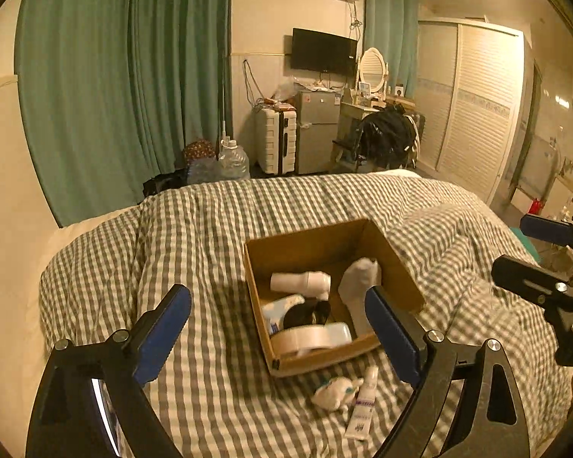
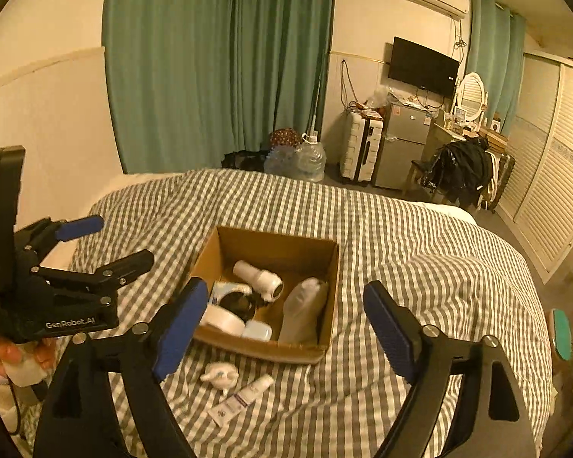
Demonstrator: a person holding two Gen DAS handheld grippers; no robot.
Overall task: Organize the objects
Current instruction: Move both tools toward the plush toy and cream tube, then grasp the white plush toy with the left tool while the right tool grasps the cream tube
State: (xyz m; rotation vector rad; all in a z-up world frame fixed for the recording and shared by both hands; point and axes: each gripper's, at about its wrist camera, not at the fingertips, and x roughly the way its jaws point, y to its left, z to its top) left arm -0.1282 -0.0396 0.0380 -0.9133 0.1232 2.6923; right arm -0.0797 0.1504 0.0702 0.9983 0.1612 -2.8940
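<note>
An open cardboard box [image 1: 395,263] [image 2: 271,351] sits on the checked bed. It holds a white bottle [image 1: 300,281] [image 2: 258,276], a white sock [image 1: 357,286] [image 2: 303,311], a tape roll [image 1: 305,337] [image 2: 221,318], a black item [image 1: 305,313] and a small white case [image 2: 256,331]. In front of the box lie a crumpled white wad [image 1: 334,393] [image 2: 220,374] and a white tube [image 1: 363,408] [image 2: 242,399]. My left gripper [image 1: 279,336] [image 2: 107,240] is open and empty above the box's near side. My right gripper [image 2: 286,332] [image 1: 515,248] is open and empty, hovering over the box.
The grey-and-white checked duvet [image 1: 210,252] [image 2: 420,267] covers the bed. Beyond its far edge are green curtains [image 1: 126,76], water jugs [image 1: 233,160], a white suitcase [image 1: 277,141], a small fridge [image 1: 317,133], a chair with dark clothes [image 1: 387,135] and a louvred wardrobe [image 1: 477,107].
</note>
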